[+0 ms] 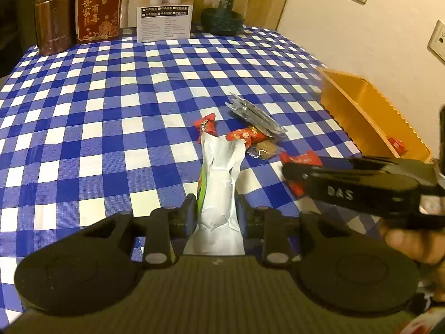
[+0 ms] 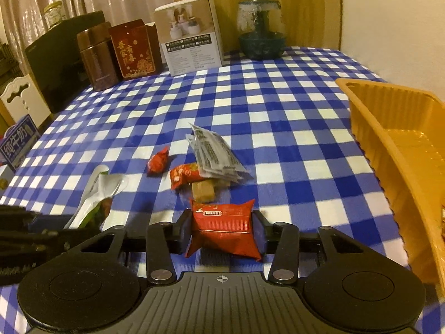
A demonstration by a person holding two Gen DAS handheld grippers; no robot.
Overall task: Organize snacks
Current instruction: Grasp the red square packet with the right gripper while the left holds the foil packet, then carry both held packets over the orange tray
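Checked cloth in blue and white covers the whole tabletop, smooth and slightly glossy. At its right edge we see the orange tray, a thin moulded plastic tub with ribbed walls, one red sweet already in it.

Our left tongs pinch a tall silver foil pouch, crinkled and standing upright between the pads. Our right tongs sit pressed against both sides of a red pillow-shaped packet, its film shiny and puffed, low over the cloth just short of the loose pile.

That pile holds a fan of grey sachets, two red twist-wrapped sweets and a small brown block.

We judge the slick, air-filled packet could squirt out of the pads on the way to the tray, and the light tray may skid if bumped. The pouch, held low on its body, could fold over.
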